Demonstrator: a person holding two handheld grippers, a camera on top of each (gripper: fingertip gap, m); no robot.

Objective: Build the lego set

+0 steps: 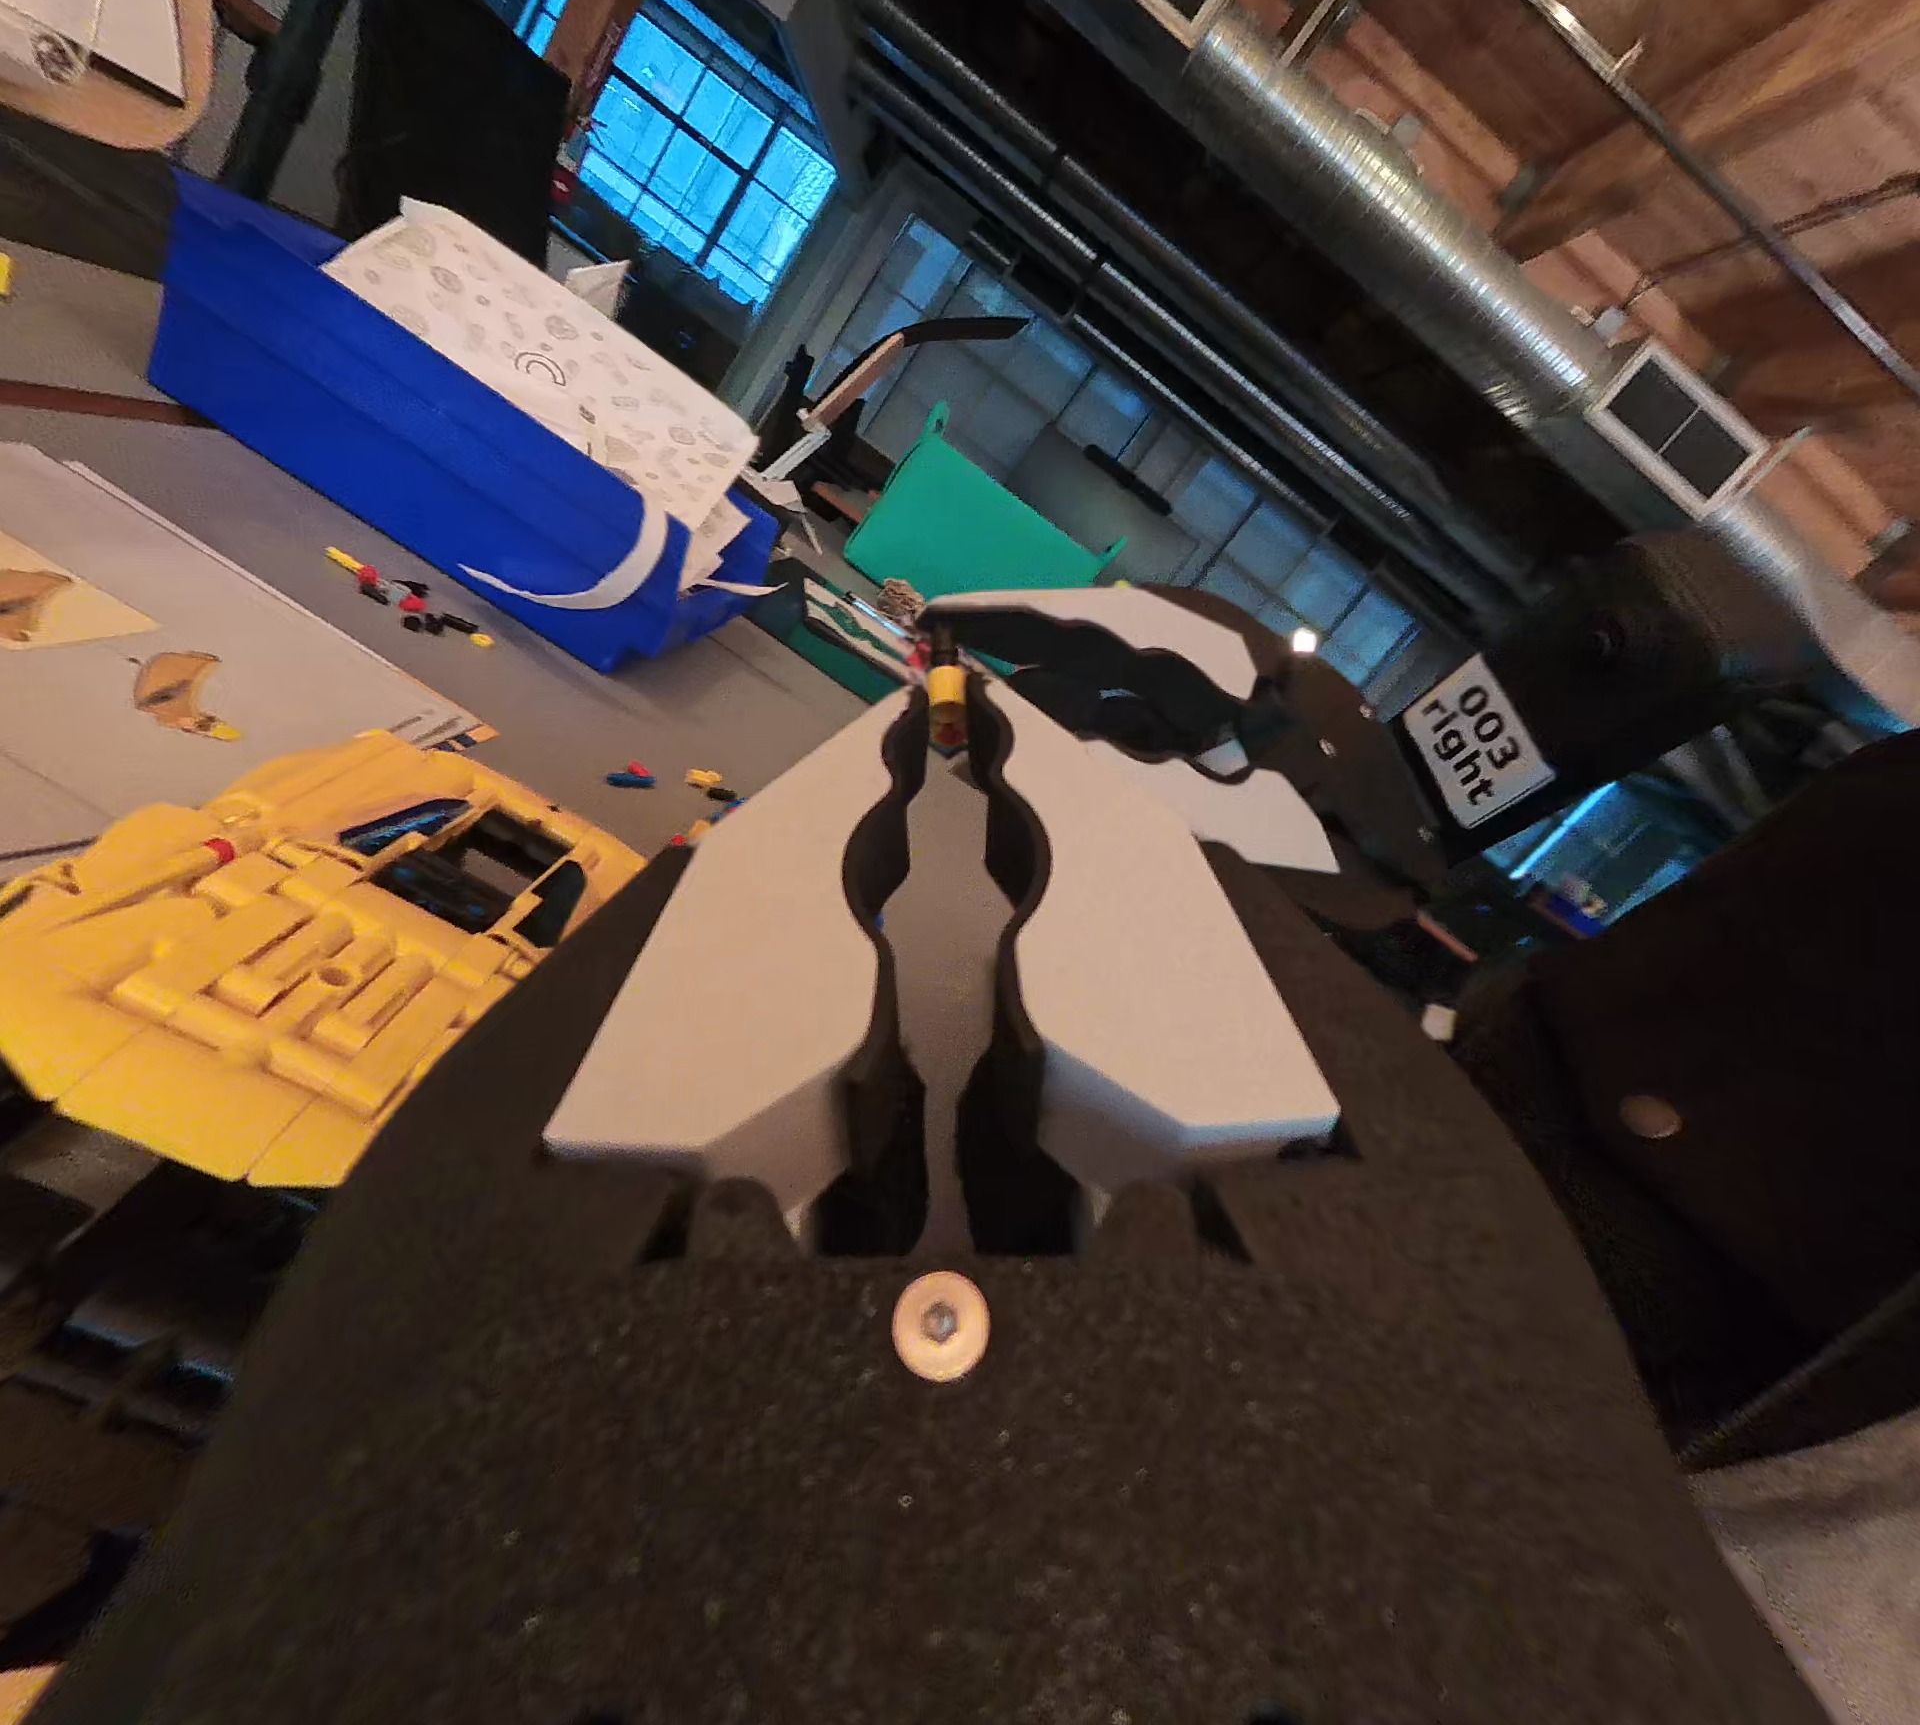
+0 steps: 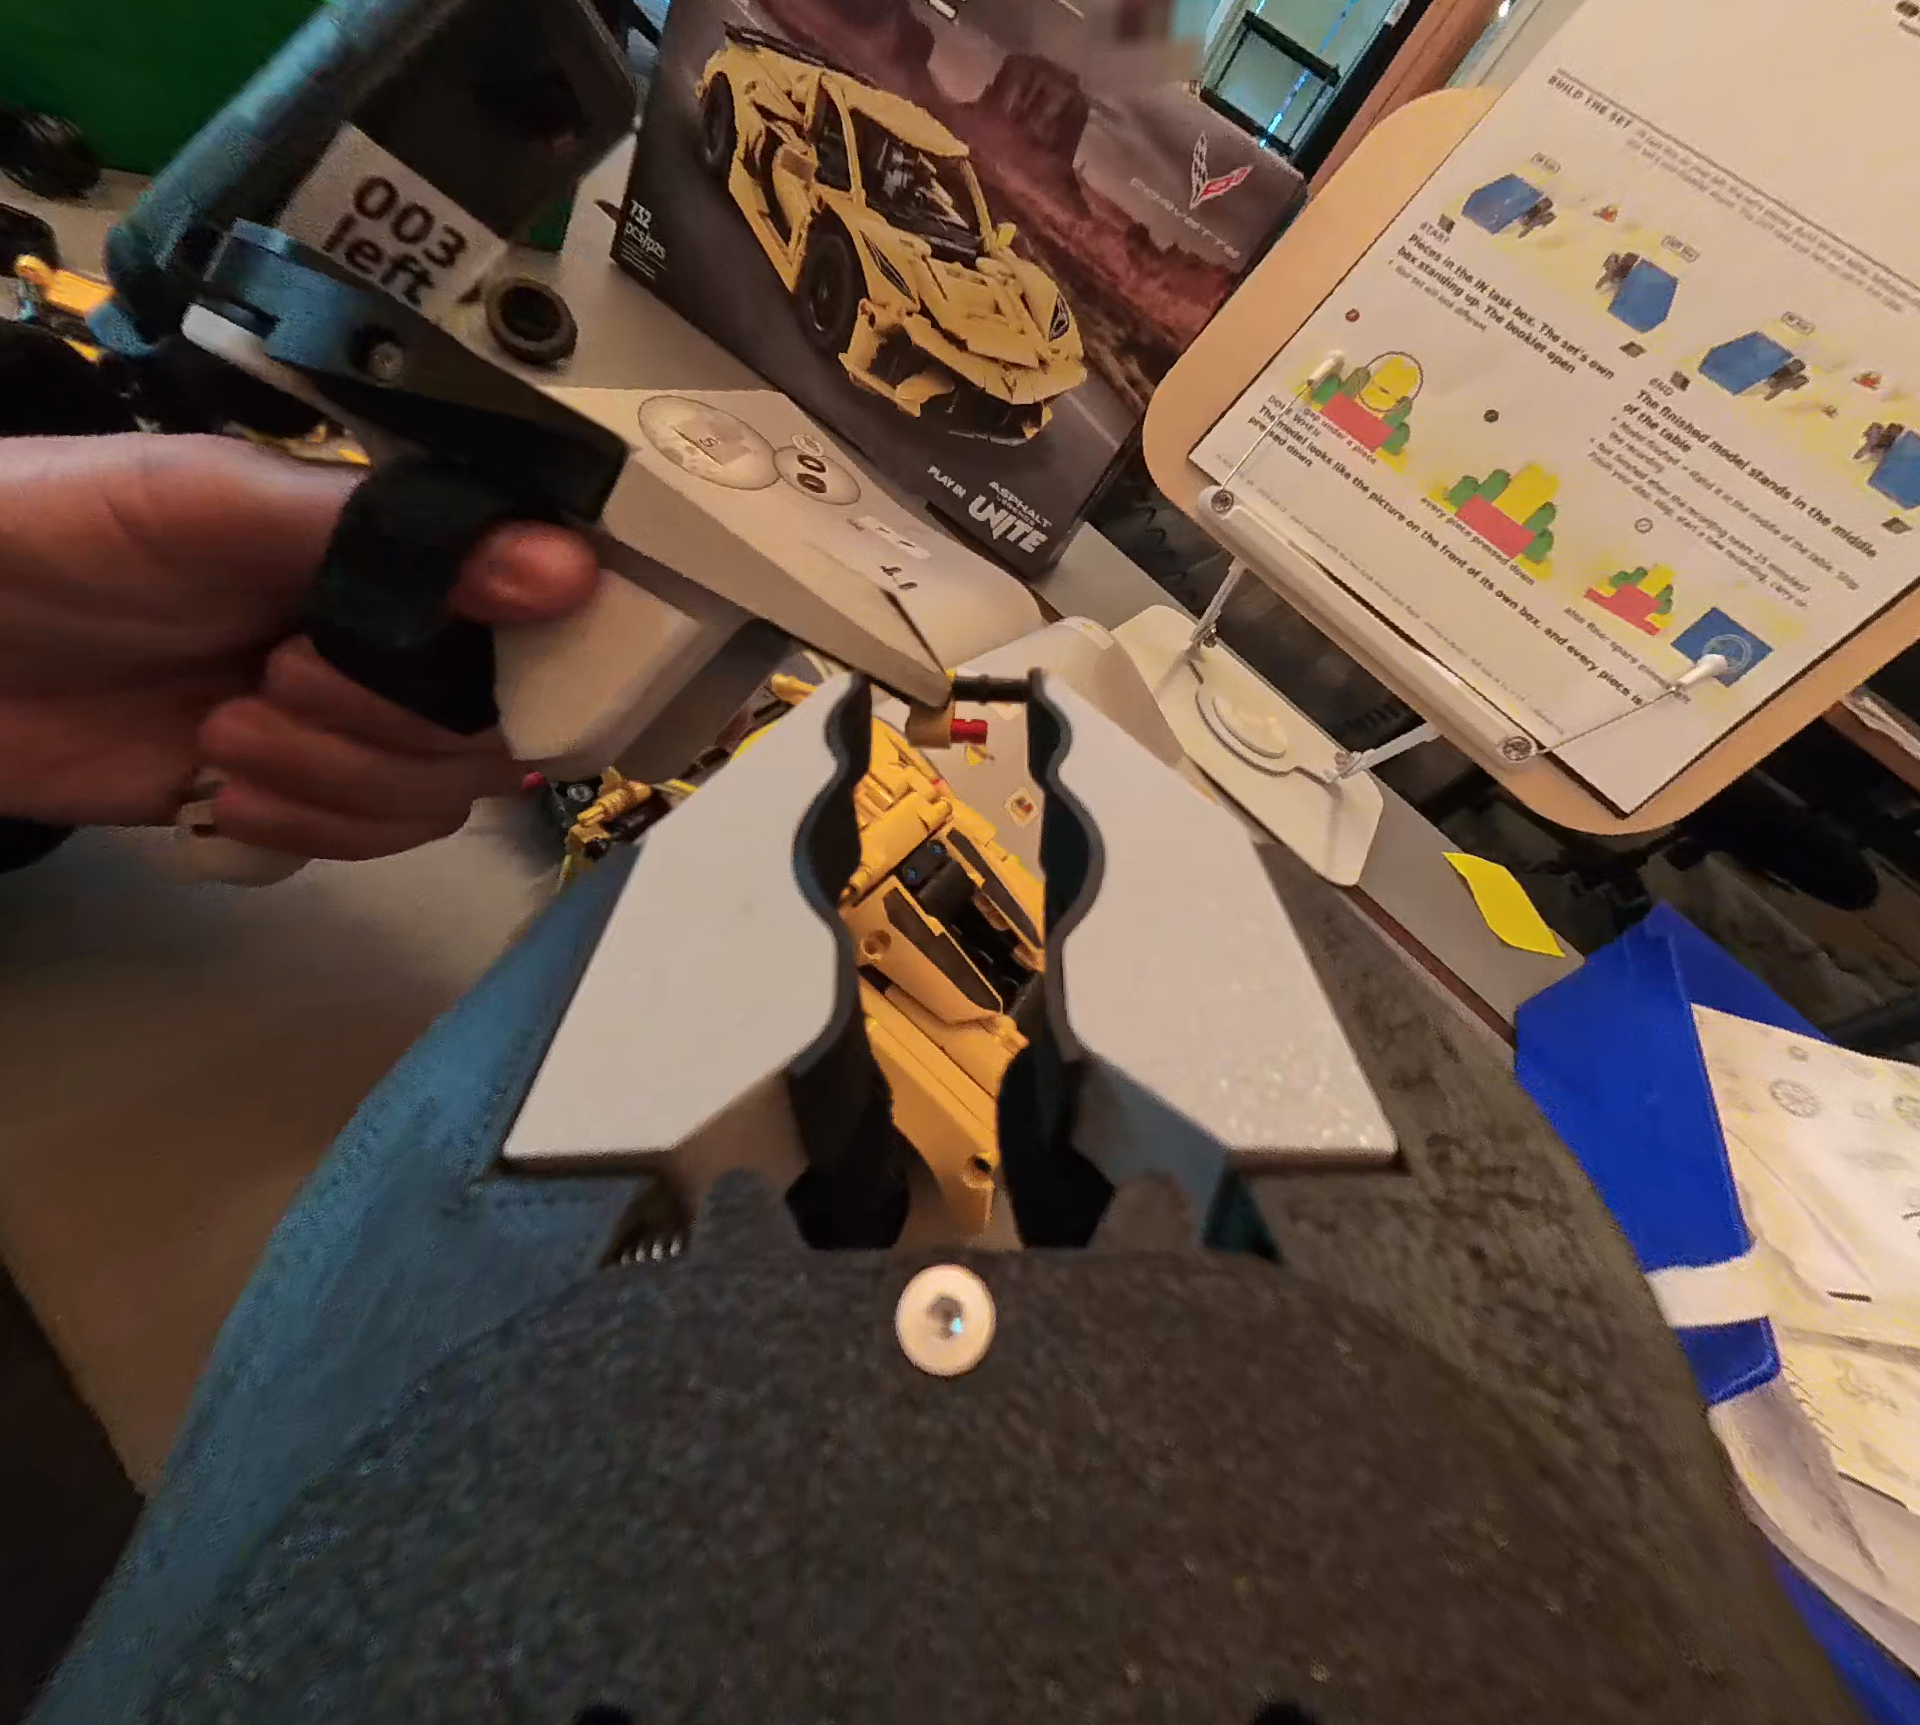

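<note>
both claws pinch one small yellow piece, red pin pointing right.

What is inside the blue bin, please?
Printed paper sheets fill the top of the blue bin and hang over its rim; the right wrist view shows the same. Whatever lies beneath them is covered and cannot be seen.
</note>
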